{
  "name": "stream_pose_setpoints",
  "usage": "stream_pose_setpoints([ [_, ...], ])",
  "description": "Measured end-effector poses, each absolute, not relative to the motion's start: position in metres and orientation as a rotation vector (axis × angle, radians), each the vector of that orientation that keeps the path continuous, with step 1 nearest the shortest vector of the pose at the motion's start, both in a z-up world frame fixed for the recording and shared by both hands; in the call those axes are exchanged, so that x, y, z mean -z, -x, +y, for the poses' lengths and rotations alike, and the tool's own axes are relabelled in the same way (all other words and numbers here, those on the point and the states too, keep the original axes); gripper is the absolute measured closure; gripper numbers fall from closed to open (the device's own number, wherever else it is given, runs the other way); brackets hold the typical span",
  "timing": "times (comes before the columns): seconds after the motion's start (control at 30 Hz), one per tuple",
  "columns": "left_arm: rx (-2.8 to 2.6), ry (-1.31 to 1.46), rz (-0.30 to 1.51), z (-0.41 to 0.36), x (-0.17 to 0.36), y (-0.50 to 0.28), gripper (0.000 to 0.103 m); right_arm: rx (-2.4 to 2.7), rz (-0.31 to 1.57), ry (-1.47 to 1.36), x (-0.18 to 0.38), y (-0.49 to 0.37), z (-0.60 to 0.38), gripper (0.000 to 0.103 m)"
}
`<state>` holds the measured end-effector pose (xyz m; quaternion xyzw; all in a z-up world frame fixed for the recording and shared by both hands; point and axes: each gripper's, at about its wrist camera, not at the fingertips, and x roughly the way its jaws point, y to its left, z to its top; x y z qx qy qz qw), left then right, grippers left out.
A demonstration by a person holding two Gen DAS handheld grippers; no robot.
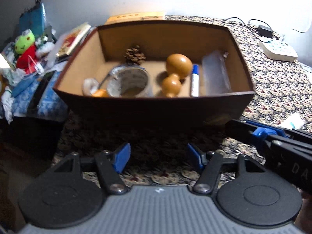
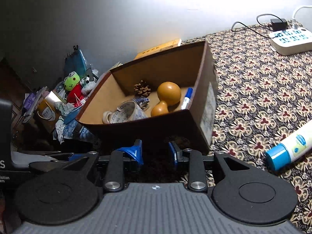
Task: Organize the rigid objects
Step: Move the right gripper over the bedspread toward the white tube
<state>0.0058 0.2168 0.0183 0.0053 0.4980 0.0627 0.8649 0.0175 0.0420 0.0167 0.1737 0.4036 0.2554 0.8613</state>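
At nine o'clock of the left wrist view, a green-headed frog plush in red (image 1: 25, 47) lies among heaped papers and cloth beside the dark brown open-topped cardboard box (image 1: 154, 108). Inside the box, from its left wall rightward: a roll of clear tape (image 1: 128, 81) with a small orange piece just in front, a brown pine cone (image 1: 135, 55) behind at the back wall, a tan wooden gourd (image 1: 175, 73) lying on its side, a white marker with a blue cap (image 1: 194, 80) touching the gourd's right, and a clear plastic case (image 1: 215, 74) against the right wall. The box sits on a dark floral-patterned cloth (image 1: 273, 89). At two o'clock, a white power strip (image 1: 277, 49) lies near the wall.

The left gripper (image 1: 158, 158) hangs before the box, jaws wide apart, empty. The right gripper (image 2: 156, 152) sits near the box's front corner, jaws narrower, nothing between them. At four o'clock of the right wrist view, a white tube with a blue cap (image 2: 290, 148) lies on the cloth, well apart from the box.
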Motion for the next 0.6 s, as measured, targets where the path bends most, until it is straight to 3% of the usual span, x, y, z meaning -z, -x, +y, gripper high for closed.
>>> stream_pose_setpoints([
  [0.3,0.127,0.072,1.099,0.169,0.006,0.000,0.035,-0.409,0.892,-0.427,0.006,-0.011,-0.024,0.090],
  [0.43,0.235,0.008,1.106,0.129,0.012,-0.002,0.026,-0.325,0.903,-0.494,0.017,-0.010,-0.061,0.090],
  [0.6,0.339,-0.115,1.067,0.077,0.018,-0.011,0.025,-0.240,0.894,-0.559,0.026,-0.007,-0.100,0.090],
])
